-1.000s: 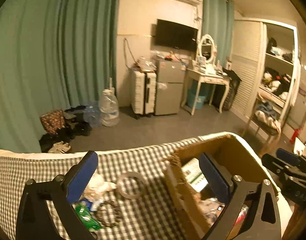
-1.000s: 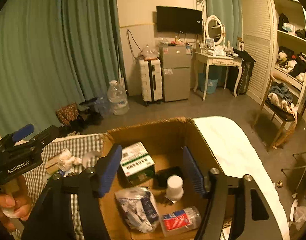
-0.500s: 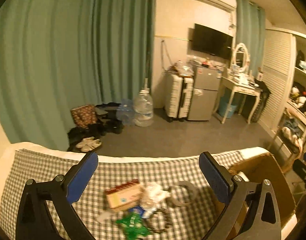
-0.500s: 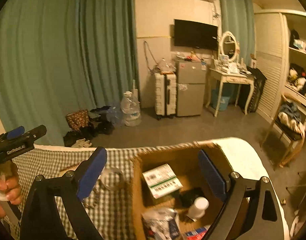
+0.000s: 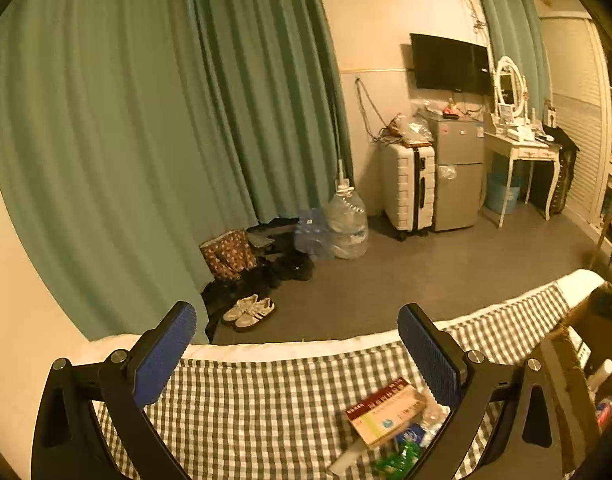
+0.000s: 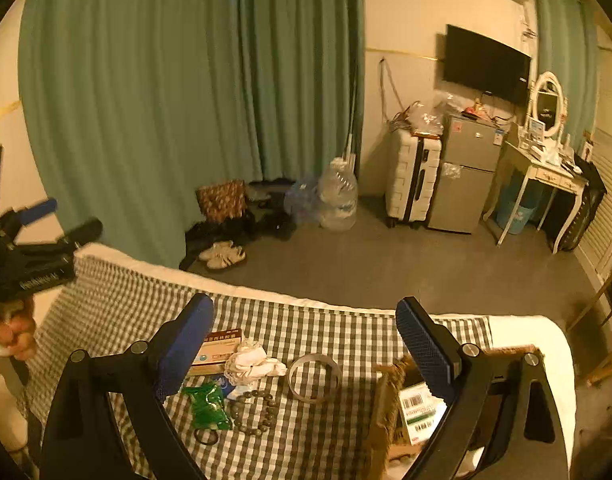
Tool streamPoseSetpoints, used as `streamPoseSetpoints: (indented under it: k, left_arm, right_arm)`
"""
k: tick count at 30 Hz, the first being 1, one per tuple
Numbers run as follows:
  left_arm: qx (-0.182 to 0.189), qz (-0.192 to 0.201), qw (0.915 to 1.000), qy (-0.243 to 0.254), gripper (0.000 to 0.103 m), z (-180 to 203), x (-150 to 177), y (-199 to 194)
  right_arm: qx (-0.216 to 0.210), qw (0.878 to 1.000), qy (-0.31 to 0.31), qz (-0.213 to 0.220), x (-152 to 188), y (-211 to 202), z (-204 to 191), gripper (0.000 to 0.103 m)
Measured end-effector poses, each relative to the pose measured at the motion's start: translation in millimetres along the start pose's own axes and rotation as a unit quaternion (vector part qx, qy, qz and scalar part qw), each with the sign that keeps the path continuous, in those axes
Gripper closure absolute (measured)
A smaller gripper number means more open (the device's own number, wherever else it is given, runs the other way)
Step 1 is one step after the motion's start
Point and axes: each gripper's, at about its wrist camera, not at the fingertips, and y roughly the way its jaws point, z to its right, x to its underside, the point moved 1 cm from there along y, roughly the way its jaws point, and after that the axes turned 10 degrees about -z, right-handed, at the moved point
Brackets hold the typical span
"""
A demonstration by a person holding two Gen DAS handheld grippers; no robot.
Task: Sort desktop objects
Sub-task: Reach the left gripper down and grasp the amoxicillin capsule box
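The loose items still to sort lie in a small heap on the checked cloth (image 6: 118,304) that covers the surface. In the right wrist view they sit low in the frame: a flat medicine box (image 6: 217,354) at the heap's left, a crumpled white wad (image 6: 252,362) touching it, a green packet (image 6: 206,404) and a bead bracelet (image 6: 256,412) nearer the camera, and a clear tape ring (image 6: 314,376) just to the right. The cardboard box (image 6: 385,396) that takes them stands at the lower right, already holding a barcoded carton (image 6: 419,410).

The right claw (image 6: 306,344) has just been opening and now stands wide and empty, with the heap straight ahead and below, framed between its blue pads. The medicine box's long axis runs roughly left to right across the frame, so it lies across the opening rather than along it.

The left claw (image 5: 298,354) is also wide apart and empty; in its view the same medicine box (image 5: 385,410) sits off at the lower right, partly behind its right finger. By that framing the right hand seems better lined up for the next pick.
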Motion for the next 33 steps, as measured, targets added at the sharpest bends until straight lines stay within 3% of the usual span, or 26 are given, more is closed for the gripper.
streamPoseSetpoints:
  k: [3,8,13,19,25,33]
  left_arm:
    - [-0.001,0.004,0.9999,-0.015,0.0,-7,7,18]
    - [0.04,-0.016,0.9982,-0.042,0.0,-16,37,46]
    - [0.073,-0.035,0.9966,-0.014,0.0,-9,52,65]
    - [0.107,-0.07,0.9913,0.032,0.0,11,69,98]
    - [0.104,-0.102,0.9862,0.078,0.0,35,93,124]
    - [0.142,-0.138,0.9711,0.134,0.0,61,117,141]
  right_arm:
    - [0.012,1.0,-0.009,-0.006,-7,26,-13,0.01]
    - [-0.034,0.998,0.043,-0.033,14,70,-20,0.01]
    - [-0.039,0.995,0.032,-0.082,36,102,-31,0.01]
    - [-0.024,0.99,0.058,-0.123,40,128,-13,0.01]
    - [0.001,0.987,0.049,-0.155,49,157,-12,0.01]
    - [0.026,0.982,0.048,-0.18,68,182,-4,0.01]
